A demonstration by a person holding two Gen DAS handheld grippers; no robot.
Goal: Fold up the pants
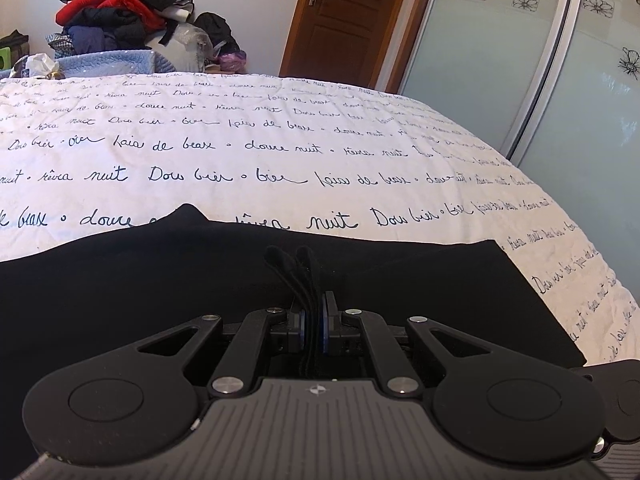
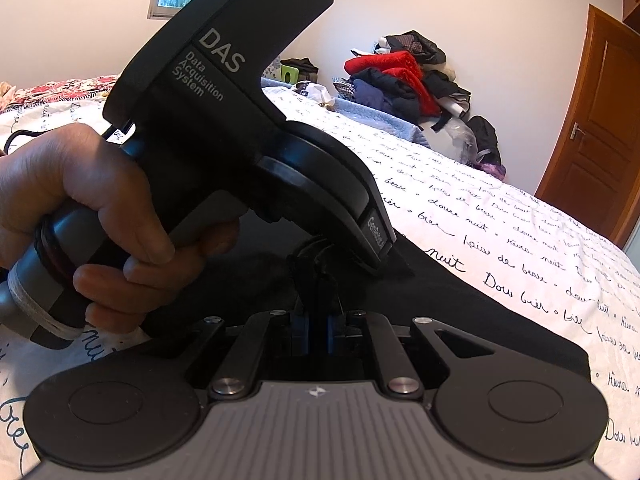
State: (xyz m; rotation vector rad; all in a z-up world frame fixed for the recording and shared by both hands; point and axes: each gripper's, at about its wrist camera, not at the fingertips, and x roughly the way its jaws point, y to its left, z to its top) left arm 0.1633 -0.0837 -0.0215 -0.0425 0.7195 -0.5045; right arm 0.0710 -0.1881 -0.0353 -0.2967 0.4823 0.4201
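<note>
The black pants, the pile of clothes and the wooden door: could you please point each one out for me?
black pants [image 1: 120, 300]: left wrist view, flat fabric left of the jaws.
pile of clothes [image 1: 120, 12]: left wrist view, red garment.
wooden door [image 2: 596, 120]: right wrist view, upper panel.

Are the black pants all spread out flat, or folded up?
Folded, at least partly. The black pants lie in a stacked slab with straight edges on the bedspread, and both grippers pinch bunched layers of the cloth.

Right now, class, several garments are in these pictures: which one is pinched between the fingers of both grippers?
The black pants spread flat on the script-printed bedspread. The other garments, red and dark ones, sit untouched in the clothes pile by the far wall.
</note>
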